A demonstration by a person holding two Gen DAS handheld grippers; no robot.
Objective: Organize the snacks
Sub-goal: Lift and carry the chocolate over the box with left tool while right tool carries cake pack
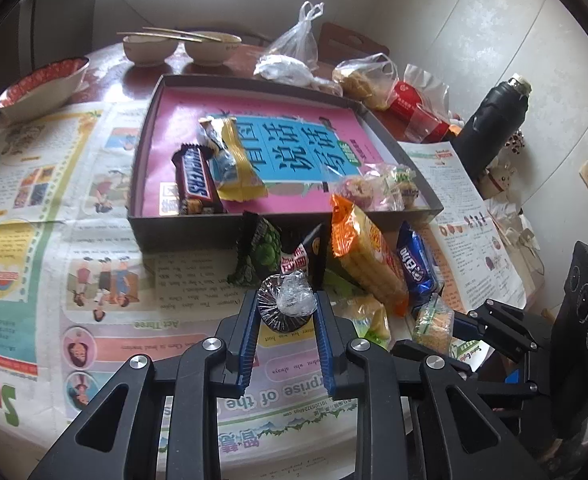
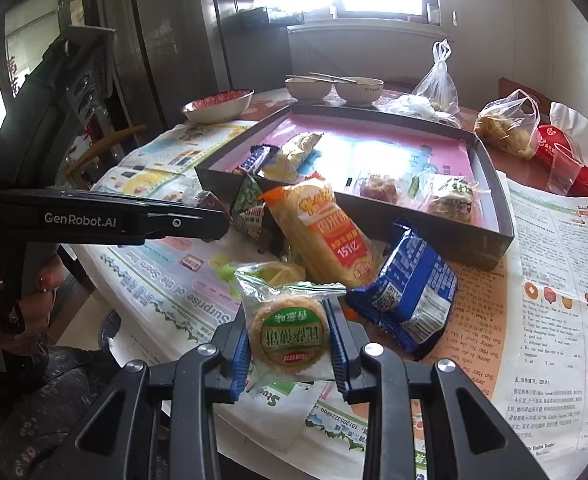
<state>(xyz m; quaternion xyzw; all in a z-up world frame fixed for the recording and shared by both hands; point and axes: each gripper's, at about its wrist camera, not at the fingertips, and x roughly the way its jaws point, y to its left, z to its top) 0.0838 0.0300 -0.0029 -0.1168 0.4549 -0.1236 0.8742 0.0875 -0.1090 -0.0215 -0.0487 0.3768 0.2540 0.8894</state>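
Note:
My left gripper [image 1: 285, 300] is shut on a small round dark snack in clear wrap [image 1: 290, 304], held just above the newspaper. My right gripper [image 2: 288, 312] is shut on a round cracker packet with a green label [image 2: 290, 334]. The left gripper [image 2: 214, 216] also shows at the left of the right wrist view. A shallow dark box [image 1: 254, 228] lined with a pink book holds a Snickers bar [image 1: 196, 184], a yellow packet [image 1: 238, 160] and clear-wrapped pastries [image 1: 374, 188]. In front of the box lie an orange cracker pack [image 1: 366, 256], a blue packet [image 1: 416, 268] and a green packet [image 1: 260, 252].
Newspaper [image 1: 54, 208] covers the round table. Two bowls with chopsticks [image 1: 182, 46] and a red-rimmed bowl [image 1: 42, 84] stand behind the box. Plastic bags [image 1: 294, 56], a red packet [image 1: 410, 108] and a black flask [image 1: 494, 128] crowd the back right. A person's hand [image 2: 42, 280] holds the left gripper.

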